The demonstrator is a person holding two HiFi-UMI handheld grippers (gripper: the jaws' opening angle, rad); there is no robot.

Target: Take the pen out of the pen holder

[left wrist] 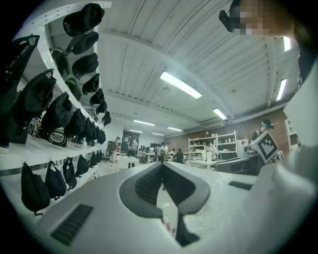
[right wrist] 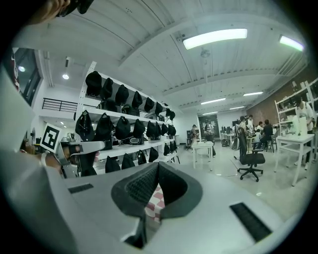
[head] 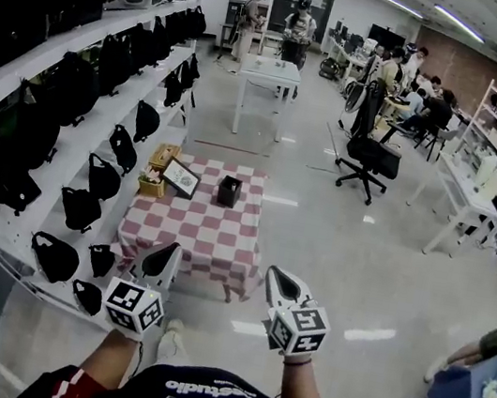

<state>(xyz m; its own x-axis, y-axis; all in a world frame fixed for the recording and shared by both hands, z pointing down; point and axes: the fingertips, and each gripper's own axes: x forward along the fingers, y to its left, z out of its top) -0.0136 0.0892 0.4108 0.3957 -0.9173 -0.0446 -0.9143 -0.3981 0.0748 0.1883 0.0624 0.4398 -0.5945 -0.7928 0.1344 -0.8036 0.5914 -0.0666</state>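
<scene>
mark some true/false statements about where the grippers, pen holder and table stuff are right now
1. The left gripper and right gripper are both empty, jaws together. True.
2. The right gripper is clamped on the pen holder. False: the holder stands on the table, apart from both grippers.
3. A picture frame stands left of the pen holder. True.
4. The table has a plain blue cloth. False: it is red-and-white checked.
5. Shelves of black bags line the person's left. True.

A framed picture sits on the checkered table; black bags (rows of them) crowd the white shelves alongside, a black office chair beyond.
</scene>
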